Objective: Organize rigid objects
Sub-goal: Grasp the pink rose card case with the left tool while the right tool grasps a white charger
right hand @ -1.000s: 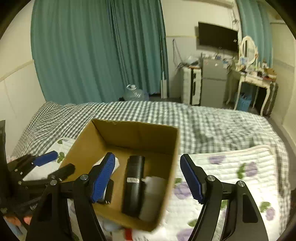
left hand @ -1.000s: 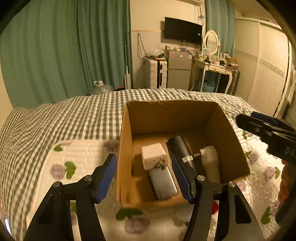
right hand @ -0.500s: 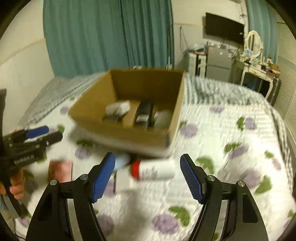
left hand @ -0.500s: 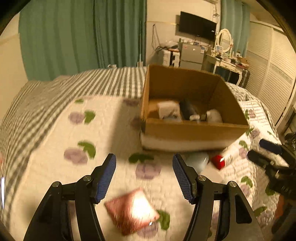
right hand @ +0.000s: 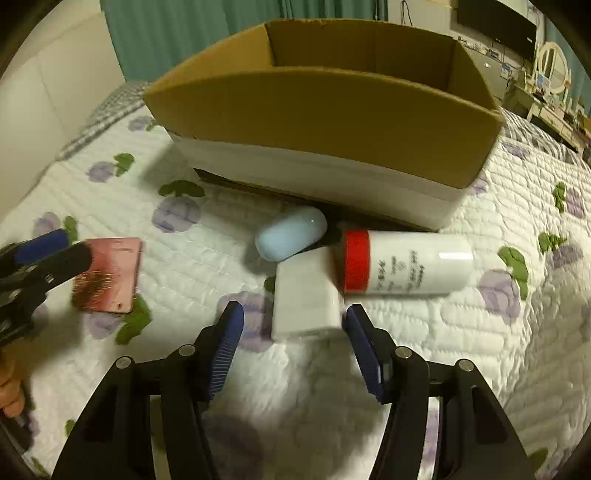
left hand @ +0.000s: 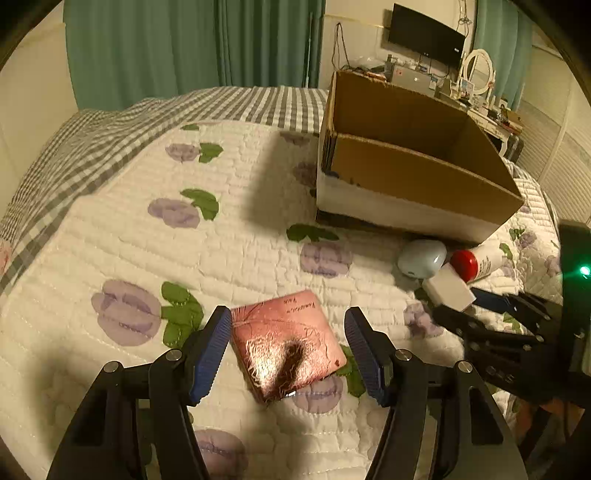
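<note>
A brown cardboard box point(left hand: 413, 173) point(right hand: 325, 107) stands on the floral quilt. My left gripper point(left hand: 288, 350) is open, low over a shiny pink square packet point(left hand: 286, 347) that lies between its fingers. My right gripper point(right hand: 295, 339) is open, its fingers on either side of a white rectangular block point(right hand: 304, 299). A pale blue oval case point(right hand: 291, 236) and a white bottle with a red cap point(right hand: 402, 264) lie just beyond the block, against the box front. The left gripper point(right hand: 48, 251) shows at the left of the right wrist view, over the pink packet point(right hand: 110, 273).
The quilt point(left hand: 147, 258) has purple flowers and lies on a grey checked bedspread point(left hand: 110, 125). Green curtains, a wall TV point(left hand: 424, 33) and a dressing table with a mirror point(left hand: 476, 70) are far behind. The right gripper point(left hand: 491, 310) shows at the right of the left wrist view.
Both grippers have pulled back from over the box and dropped low to the quilt. The left now straddles the pink packet, the right straddles the white block. The box contents are out of sight.
</note>
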